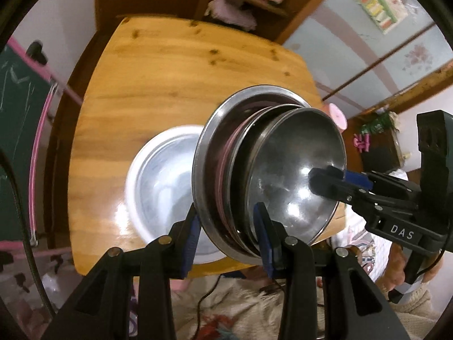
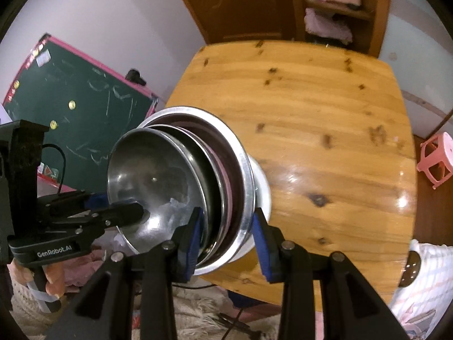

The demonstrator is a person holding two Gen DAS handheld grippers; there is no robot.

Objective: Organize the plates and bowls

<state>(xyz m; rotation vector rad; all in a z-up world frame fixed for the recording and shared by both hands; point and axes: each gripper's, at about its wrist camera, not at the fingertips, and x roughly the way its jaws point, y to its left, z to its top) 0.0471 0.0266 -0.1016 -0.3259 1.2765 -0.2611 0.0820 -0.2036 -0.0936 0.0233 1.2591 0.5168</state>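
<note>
From the left wrist view, my left gripper is clamped on the near rim of the nested metal stack, held above the wooden table. My right gripper bites the opposite rim. One white bowl waits on the table just behind the stack. I think both hands must rise together and level, or the inner dishes may slide.

From the right wrist view, my right gripper also grasps the stack rim. I count about four nested steel pieces, perhaps one pink plate between them; exact number I cannot tell.
</note>
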